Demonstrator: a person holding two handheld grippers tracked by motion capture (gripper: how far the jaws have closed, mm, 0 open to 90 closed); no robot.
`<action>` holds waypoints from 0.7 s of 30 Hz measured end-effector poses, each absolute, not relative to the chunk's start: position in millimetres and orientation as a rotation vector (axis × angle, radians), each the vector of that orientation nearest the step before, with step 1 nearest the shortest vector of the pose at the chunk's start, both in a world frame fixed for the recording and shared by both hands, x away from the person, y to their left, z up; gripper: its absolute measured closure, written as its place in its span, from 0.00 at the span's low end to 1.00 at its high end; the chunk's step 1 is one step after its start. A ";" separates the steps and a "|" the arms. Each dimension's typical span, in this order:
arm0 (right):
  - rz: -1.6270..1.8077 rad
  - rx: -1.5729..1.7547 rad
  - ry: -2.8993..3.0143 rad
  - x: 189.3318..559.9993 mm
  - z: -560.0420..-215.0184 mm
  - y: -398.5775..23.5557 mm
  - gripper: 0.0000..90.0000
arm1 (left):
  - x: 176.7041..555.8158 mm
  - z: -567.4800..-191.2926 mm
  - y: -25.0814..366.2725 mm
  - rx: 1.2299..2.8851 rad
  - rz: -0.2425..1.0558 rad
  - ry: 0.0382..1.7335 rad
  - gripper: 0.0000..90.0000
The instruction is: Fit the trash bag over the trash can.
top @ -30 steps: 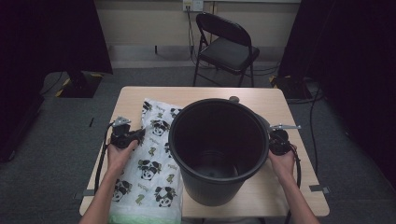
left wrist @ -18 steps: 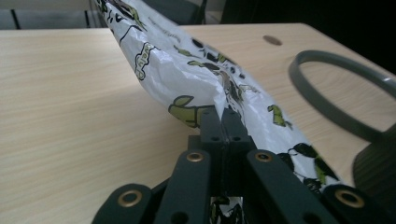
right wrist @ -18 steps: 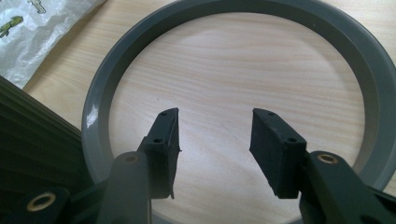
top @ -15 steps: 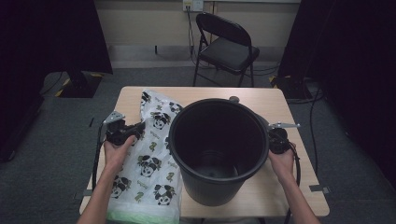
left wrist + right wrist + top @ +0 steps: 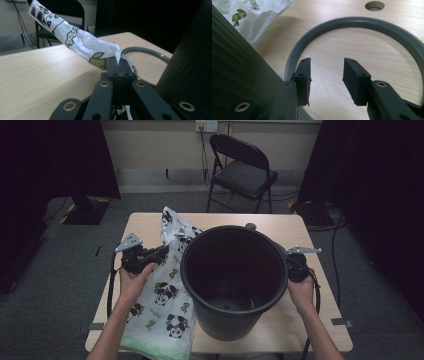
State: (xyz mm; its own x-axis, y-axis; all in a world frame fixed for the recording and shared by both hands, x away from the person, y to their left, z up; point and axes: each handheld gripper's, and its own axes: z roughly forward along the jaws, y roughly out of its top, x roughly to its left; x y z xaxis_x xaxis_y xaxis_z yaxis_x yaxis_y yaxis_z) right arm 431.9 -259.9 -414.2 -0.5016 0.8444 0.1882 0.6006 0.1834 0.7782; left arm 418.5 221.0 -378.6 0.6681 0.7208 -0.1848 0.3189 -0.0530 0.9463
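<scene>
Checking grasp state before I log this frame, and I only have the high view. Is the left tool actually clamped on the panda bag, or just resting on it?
Observer: Clamped. In the left gripper view the left tool has its jaws closed together on a pinched fold of the panda bag, which rises up and away from them.
Operator: And the right tool? The bucket hides it for me.
Observer: Open. The right gripper view shows the right tool with a clear gap between its jaws and nothing in it.
Operator: What is it over?
Observer: The grey bucket handle, lying in a loop on the table beside the bucket.
</scene>
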 end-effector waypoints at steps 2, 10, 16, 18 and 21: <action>1.246 1.379 2.178 431.6 -412.1 -258.4 0.64 | 417.2 -375.1 217.6 1.643 0.399 0.844 1.00; 1.265 1.317 2.182 437.4 -392.3 -249.4 0.61 | 417.2 -360.9 206.6 1.630 0.390 0.775 1.00; 1.321 1.282 2.164 441.4 -372.5 -246.1 0.57 | 417.2 -345.3 194.3 1.629 0.393 0.734 1.00; 1.345 1.276 2.157 442.9 -366.8 -245.7 0.55 | 418.2 -336.9 188.9 1.615 0.385 0.717 1.00; 1.356 1.264 2.137 446.9 -352.1 -244.7 0.52 | 417.2 -324.0 182.3 1.610 0.390 0.685 1.00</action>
State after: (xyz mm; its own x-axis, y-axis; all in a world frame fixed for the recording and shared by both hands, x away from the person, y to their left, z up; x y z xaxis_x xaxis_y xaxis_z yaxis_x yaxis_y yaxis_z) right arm 446.9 -244.7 -352.1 -0.5620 0.8060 0.1857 0.5110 0.1617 0.8442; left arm 417.2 182.3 -324.0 0.7640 0.6311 -0.1343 0.2061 -0.0415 0.9777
